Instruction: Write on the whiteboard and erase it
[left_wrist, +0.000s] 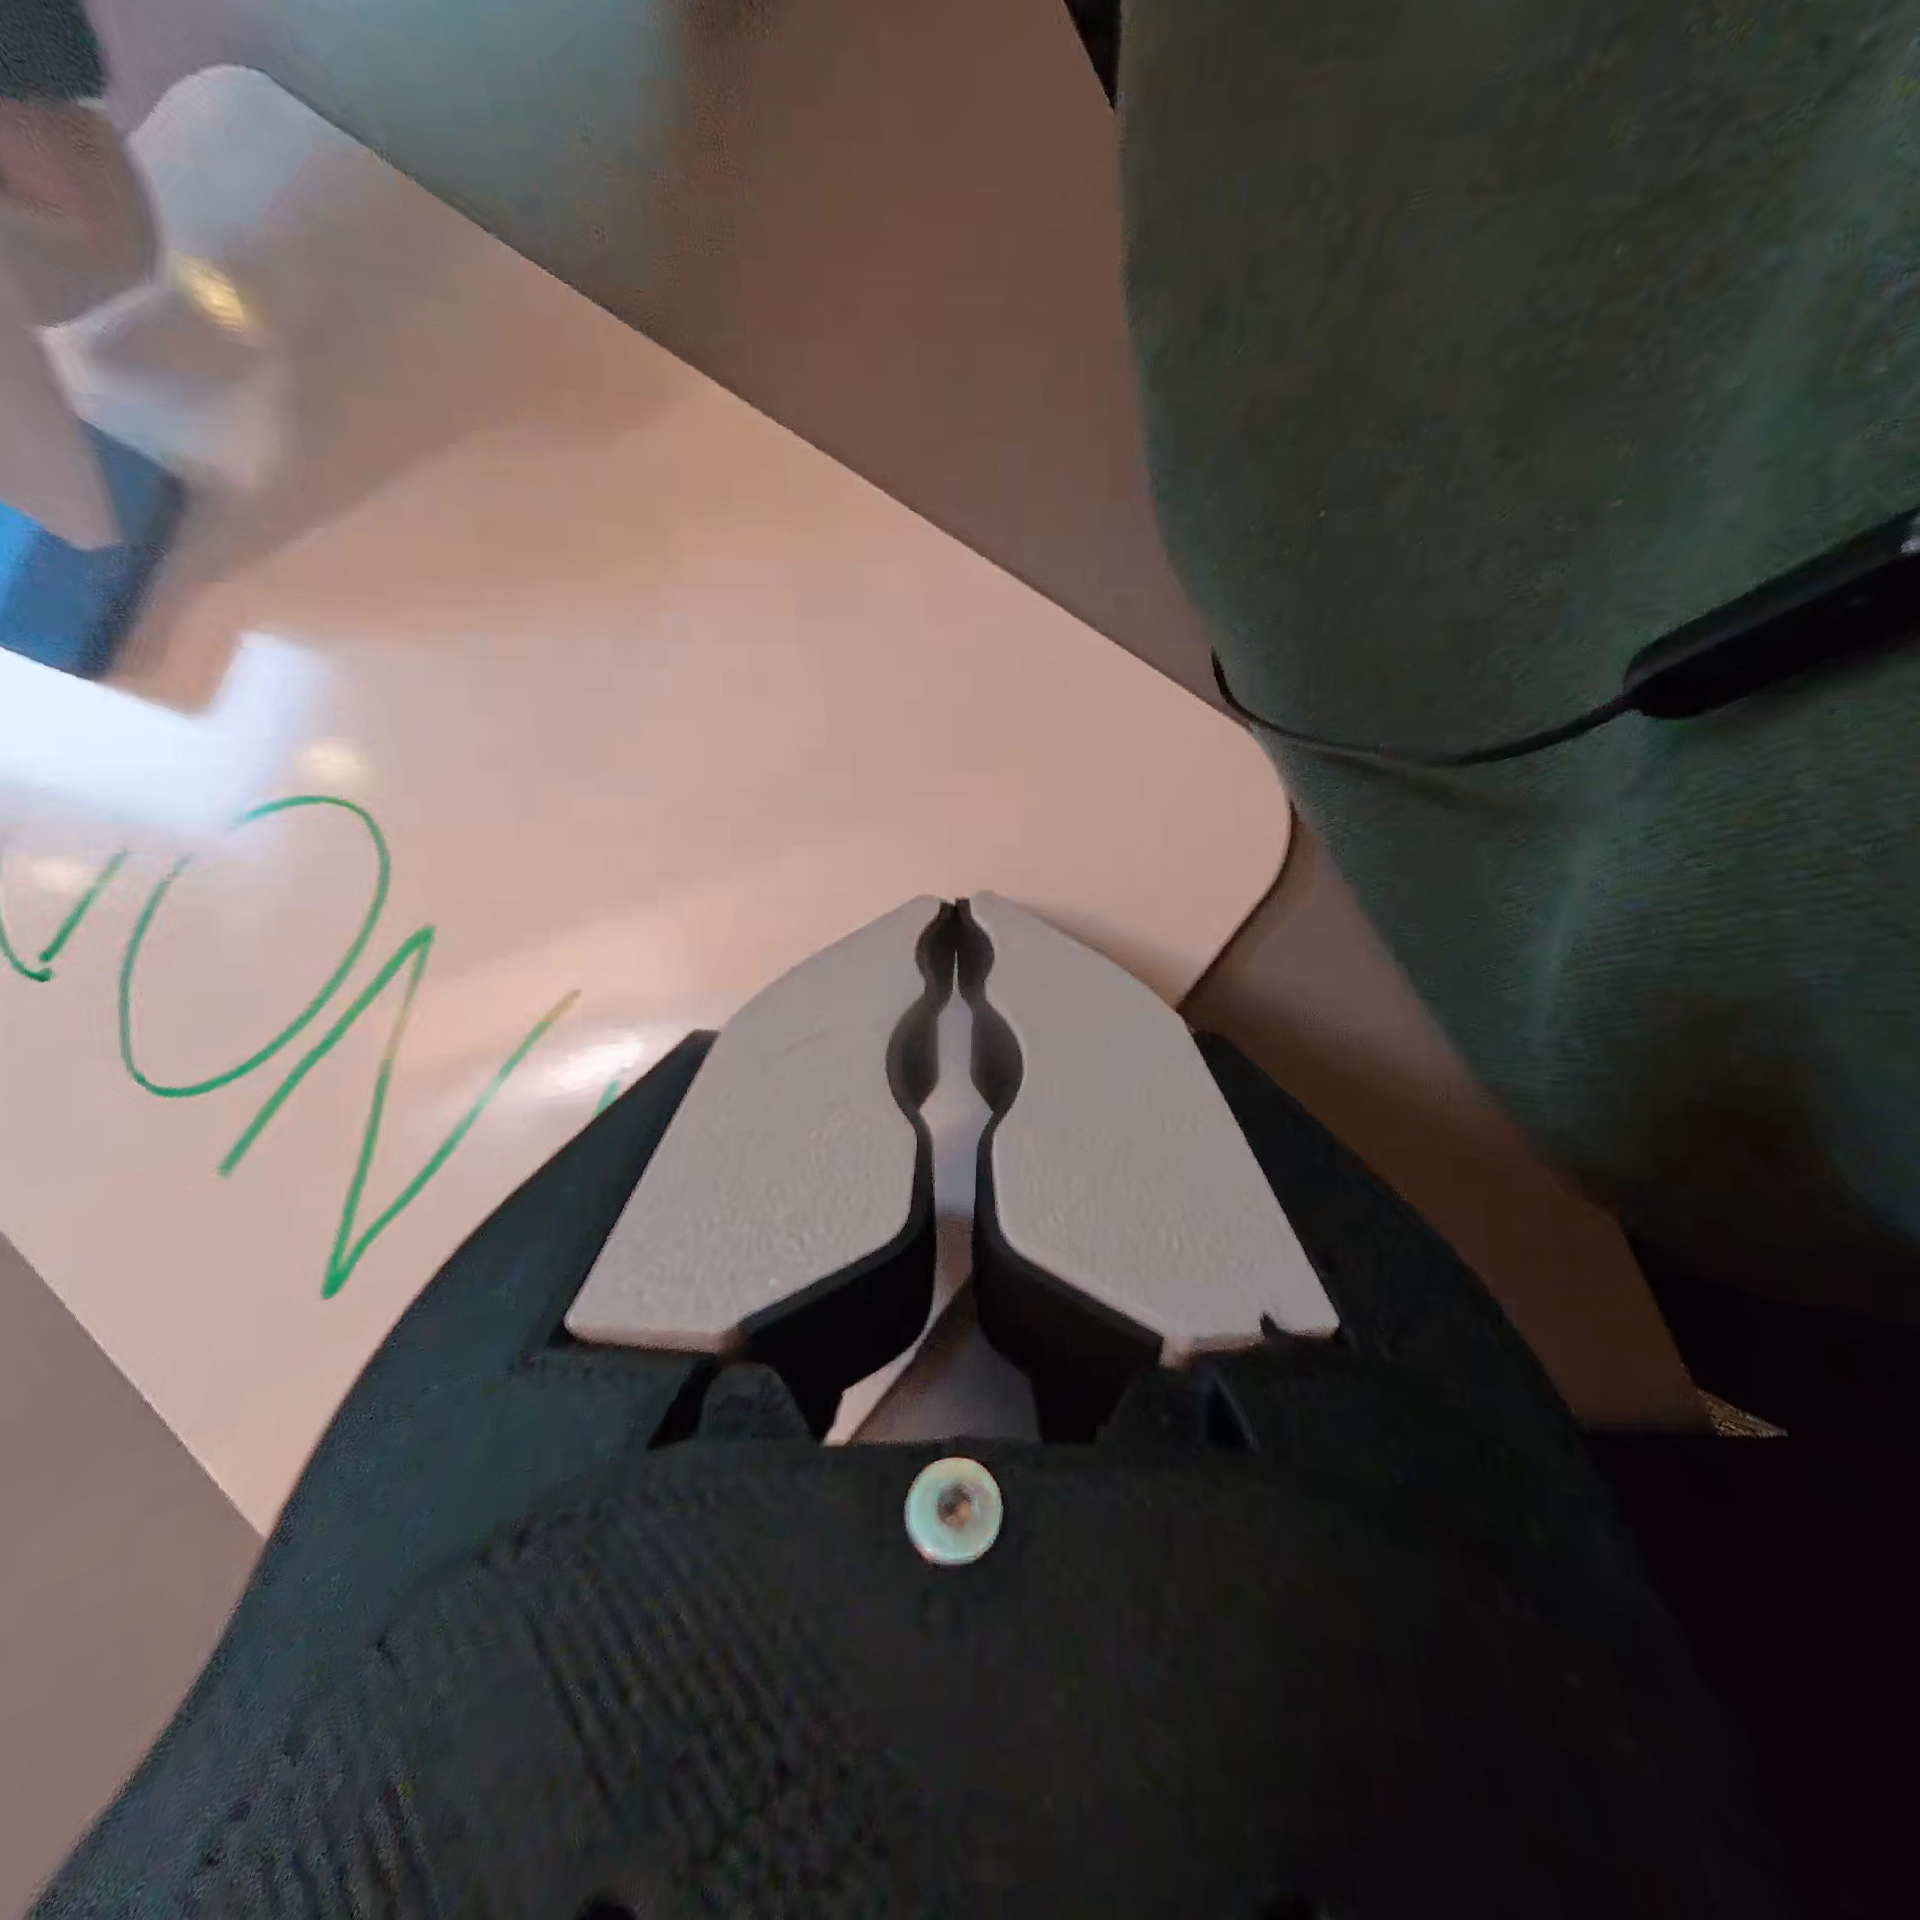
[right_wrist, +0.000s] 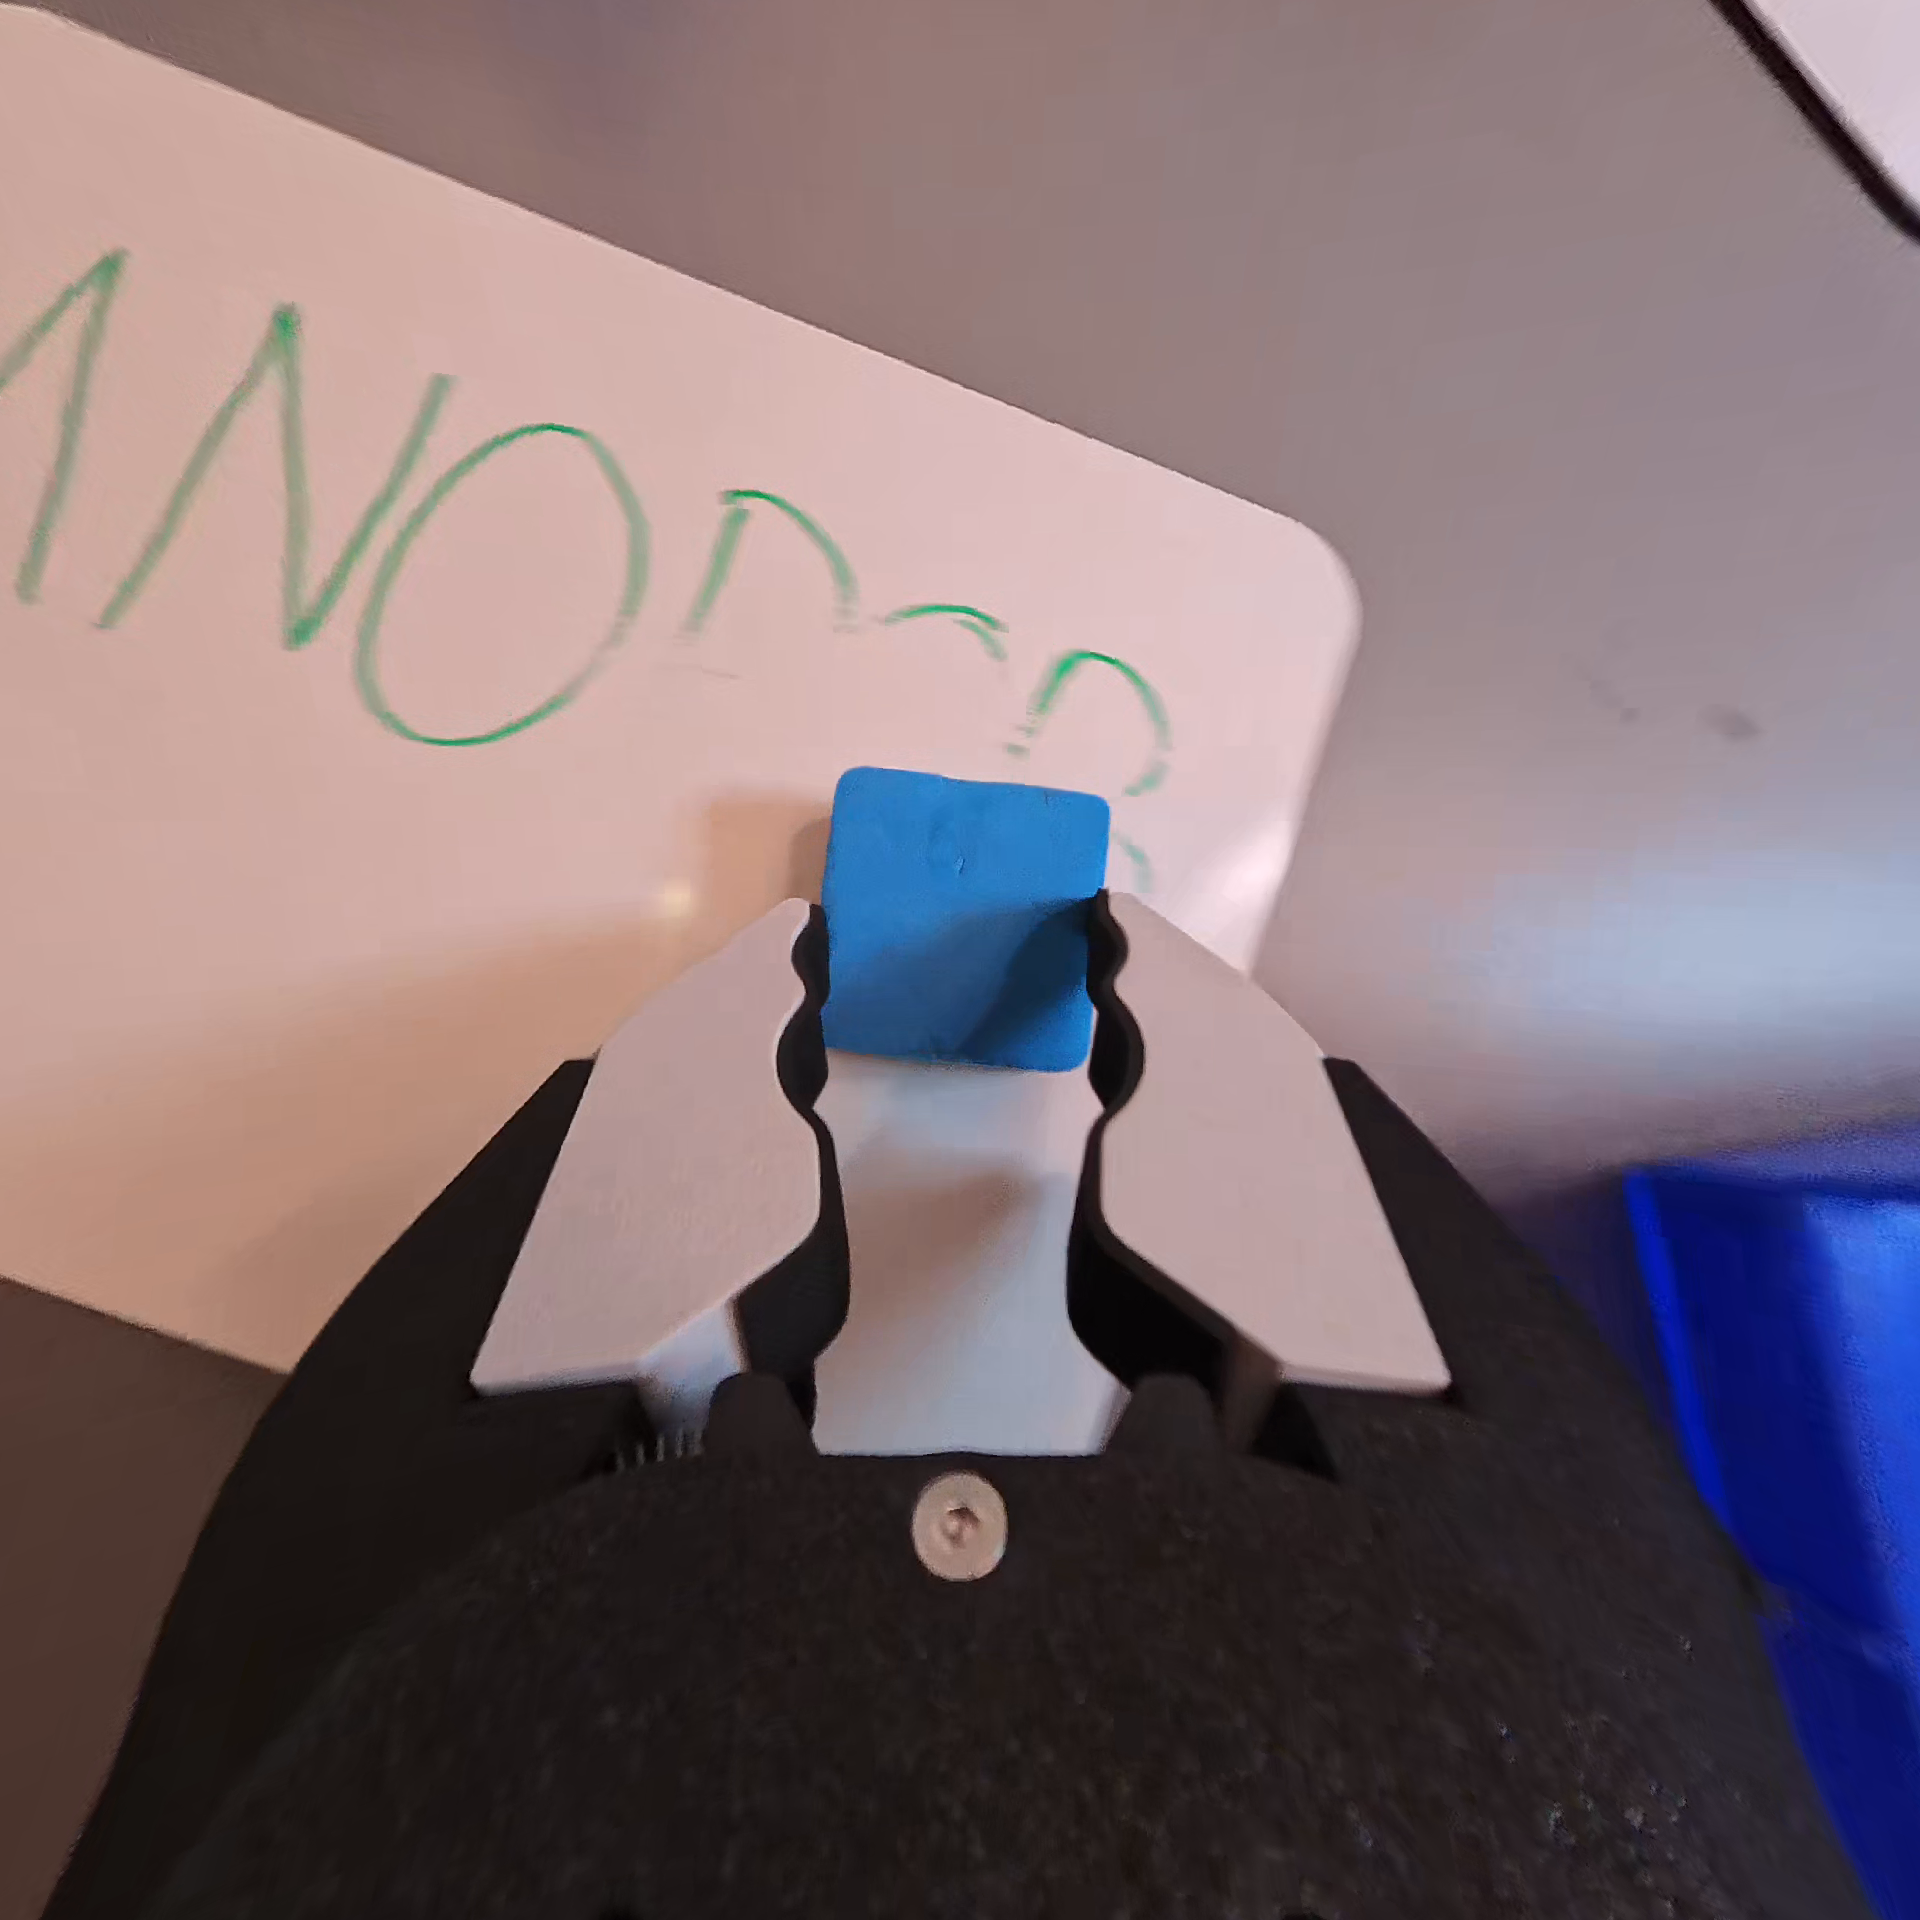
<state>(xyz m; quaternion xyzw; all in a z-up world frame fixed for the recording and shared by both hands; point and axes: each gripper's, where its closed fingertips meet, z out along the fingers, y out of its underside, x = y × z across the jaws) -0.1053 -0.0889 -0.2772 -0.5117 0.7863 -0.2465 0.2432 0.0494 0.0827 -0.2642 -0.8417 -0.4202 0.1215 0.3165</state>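
The right gripper (right_wrist: 956, 914) clamps a small blue foam eraser block (right_wrist: 961, 914) on the flat white whiteboard (right_wrist: 312, 935), at its smeared green marker strokes (right_wrist: 499, 582). The left gripper (left_wrist: 957, 914), fingers pressed together and empty, hovers over the board's corner

Both wrist views close, sharing whiteboard (left_wrist: 727, 727)
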